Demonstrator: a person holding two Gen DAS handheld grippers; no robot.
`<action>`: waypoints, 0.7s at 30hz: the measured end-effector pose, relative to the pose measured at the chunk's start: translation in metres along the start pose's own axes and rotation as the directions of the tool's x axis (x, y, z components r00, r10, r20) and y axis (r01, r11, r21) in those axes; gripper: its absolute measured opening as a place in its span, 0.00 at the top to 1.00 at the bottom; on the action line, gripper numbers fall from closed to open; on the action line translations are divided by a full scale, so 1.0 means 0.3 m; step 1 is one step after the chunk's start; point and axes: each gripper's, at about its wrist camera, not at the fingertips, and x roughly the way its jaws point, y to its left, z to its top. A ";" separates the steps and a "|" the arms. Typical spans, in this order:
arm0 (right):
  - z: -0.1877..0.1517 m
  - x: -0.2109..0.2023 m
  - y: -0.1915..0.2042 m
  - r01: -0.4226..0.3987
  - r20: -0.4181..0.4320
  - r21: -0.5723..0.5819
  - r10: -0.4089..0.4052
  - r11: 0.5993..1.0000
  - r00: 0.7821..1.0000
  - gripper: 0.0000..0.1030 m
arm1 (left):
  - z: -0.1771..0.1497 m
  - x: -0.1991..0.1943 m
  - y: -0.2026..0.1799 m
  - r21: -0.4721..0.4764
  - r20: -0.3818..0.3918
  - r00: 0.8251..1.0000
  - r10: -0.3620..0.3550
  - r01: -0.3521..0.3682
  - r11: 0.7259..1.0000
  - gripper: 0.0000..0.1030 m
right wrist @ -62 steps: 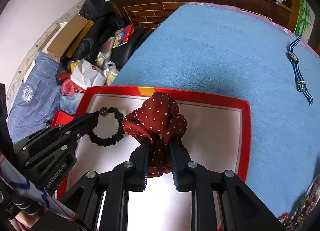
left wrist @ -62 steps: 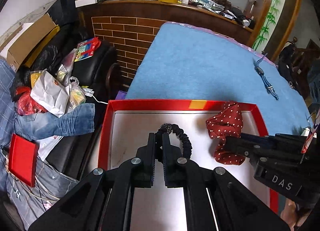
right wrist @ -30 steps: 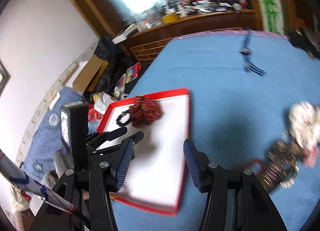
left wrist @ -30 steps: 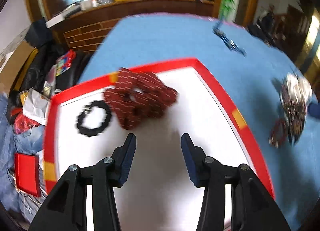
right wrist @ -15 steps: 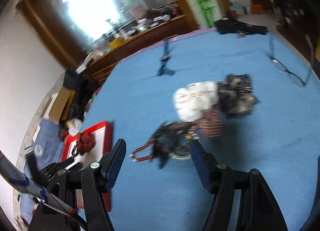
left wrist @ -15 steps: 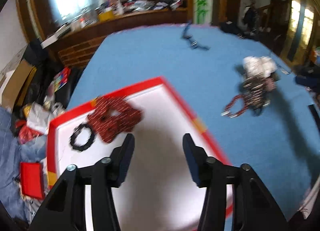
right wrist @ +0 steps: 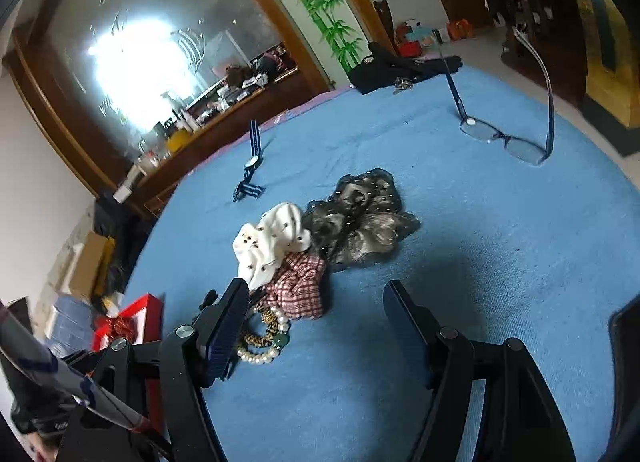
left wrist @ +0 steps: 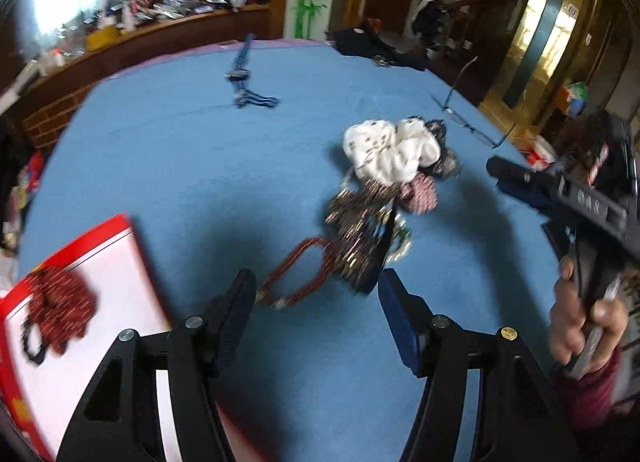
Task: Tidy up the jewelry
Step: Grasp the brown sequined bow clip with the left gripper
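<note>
My left gripper (left wrist: 316, 294) hangs over the blue cloth, its jaws opening with nothing held; a red bead bracelet (left wrist: 296, 278) lies just ahead of them. Behind it is a pile: a white scrunchie (left wrist: 388, 150), a checked scrunchie (left wrist: 422, 192) and a dark sparkly piece (left wrist: 360, 230). The red tray (left wrist: 132, 238) at lower left holds a dark red dotted scrunchie (left wrist: 60, 302) and a black bracelet (left wrist: 30, 338). My right gripper (right wrist: 316, 310) is also opening and empty, close to the checked scrunchie (right wrist: 300, 286), the white scrunchie (right wrist: 268, 246), a dark scrunchie (right wrist: 360, 218) and a pearl bracelet (right wrist: 260, 354).
A blue-strapped watch (right wrist: 250, 166) lies further back on the blue table cloth (right wrist: 480, 246), and blue-framed glasses (right wrist: 500, 138) at the right. A hand (left wrist: 588, 322) holds the right gripper (left wrist: 504, 178) at the table's right edge. Clutter fills the floor beyond the tray.
Both grippers let go of the black bracelet and dotted scrunchie in the tray, opened, and swung right to the jewelry pile. The tray has slid to the left edge of both views.
</note>
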 end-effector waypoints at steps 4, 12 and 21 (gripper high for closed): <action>0.008 0.015 -0.036 -0.049 -0.019 0.051 0.050 0.997 0.999 0.28 | 0.089 0.108 -0.014 -0.032 -0.055 0.995 -0.082 0.081 0.996 0.36; 0.005 0.020 -0.058 -0.117 -0.034 0.097 0.121 0.988 0.992 0.27 | 0.140 0.304 -0.039 -0.065 -0.135 0.985 -0.110 0.102 0.993 0.36; 0.003 0.032 -0.065 -0.120 -0.043 0.114 0.126 0.986 0.991 0.27 | 0.055 0.255 -0.153 0.050 -0.017 1.000 -0.020 0.021 0.999 0.65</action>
